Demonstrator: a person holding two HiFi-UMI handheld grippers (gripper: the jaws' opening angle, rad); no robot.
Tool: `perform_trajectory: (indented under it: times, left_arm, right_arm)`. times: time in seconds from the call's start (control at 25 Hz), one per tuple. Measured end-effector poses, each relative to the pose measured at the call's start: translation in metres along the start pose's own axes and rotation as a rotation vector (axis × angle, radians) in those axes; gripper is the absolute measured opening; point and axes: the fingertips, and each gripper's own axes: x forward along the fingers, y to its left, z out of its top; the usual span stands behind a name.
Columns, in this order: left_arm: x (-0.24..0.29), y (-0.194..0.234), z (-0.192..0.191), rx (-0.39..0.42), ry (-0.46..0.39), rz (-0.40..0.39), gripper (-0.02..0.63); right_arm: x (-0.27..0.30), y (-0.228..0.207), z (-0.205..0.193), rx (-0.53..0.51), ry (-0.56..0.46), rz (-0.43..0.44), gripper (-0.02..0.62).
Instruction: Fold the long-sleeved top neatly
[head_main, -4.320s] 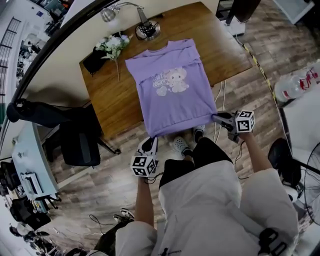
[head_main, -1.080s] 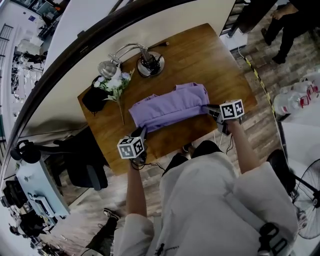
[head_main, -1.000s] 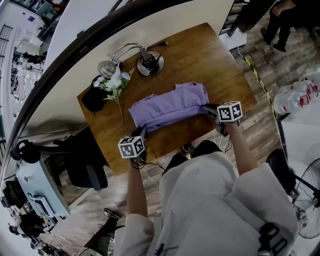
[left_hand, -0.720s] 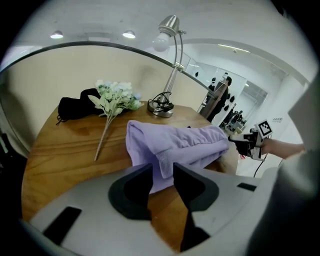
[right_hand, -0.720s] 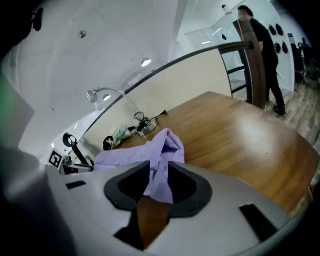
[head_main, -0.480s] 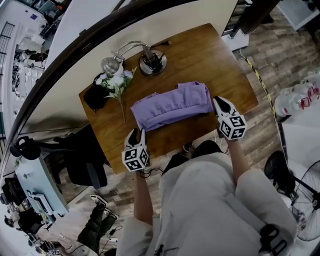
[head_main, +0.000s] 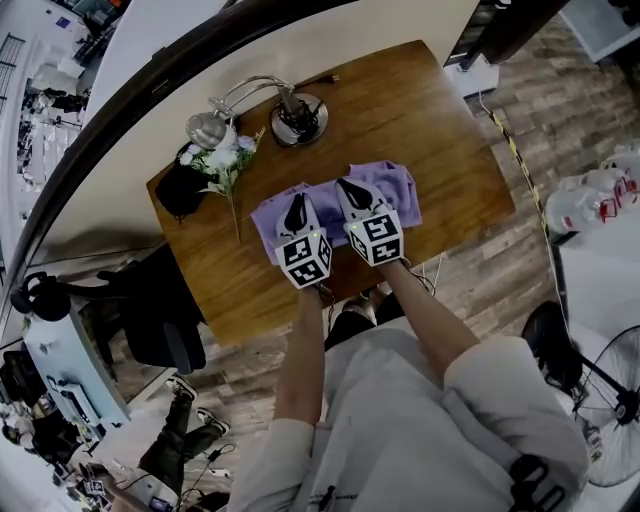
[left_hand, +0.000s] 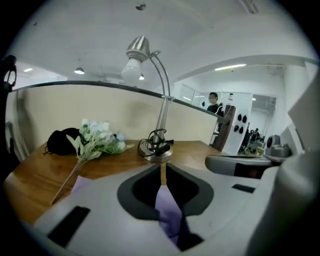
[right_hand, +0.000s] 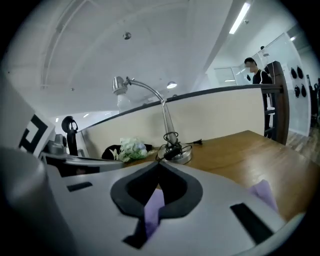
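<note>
Left gripper (left_hand: 163, 170): fingers have just been closing and now pinch a strip of purple fabric, which runs from the tips back down the slot between them. Right gripper (right_hand: 158, 176): same, fingers just closed and pressed together on a fold of the same purple cloth.

In the head view my two grippers sit side by side, close together, both pointing away from me over the middle of the long-sleeved top (head_main: 402, 188). The top lies folded into a short band across the wooden tabletop (head_main: 440, 110), and purple shows to the left of my left gripper and to the right of my right gripper.

Beyond the top, a desk lamp (head_main: 292, 116) stands with its round base near the far edge. A bunch of white flowers (head_main: 222, 162) lies to the left, next to a dark bundle (head_main: 180, 192).
</note>
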Motion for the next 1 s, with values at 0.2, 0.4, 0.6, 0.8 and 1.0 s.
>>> perform_trajectory:
  times: [0.2,0.4,0.6,0.8,1.0]
  left_arm:
    - [-0.001,0.059,-0.018,-0.041,0.043,0.167,0.049]
    - [0.012,0.087,-0.051,-0.107,0.126,0.201,0.049]
    - [0.019,0.100,-0.066,-0.137,0.184,0.235,0.040]
    - [0.024,0.103,-0.071,-0.195,0.234,0.176,0.028]
    - [0.033,0.107,-0.080,-0.197,0.330,0.191,0.028]
  right_arm:
    - [-0.014,-0.067,-0.021,-0.035,0.086,-0.155,0.005]
    - [-0.012,-0.105,-0.053,0.069,0.135,-0.177,0.004]
    - [0.001,-0.117,-0.067,0.132,0.202,-0.177,0.005]
    - [0.006,-0.128,-0.072,0.181,0.261,-0.195,0.006]
    - [0.016,-0.130,-0.081,0.206,0.357,-0.198,0.007]
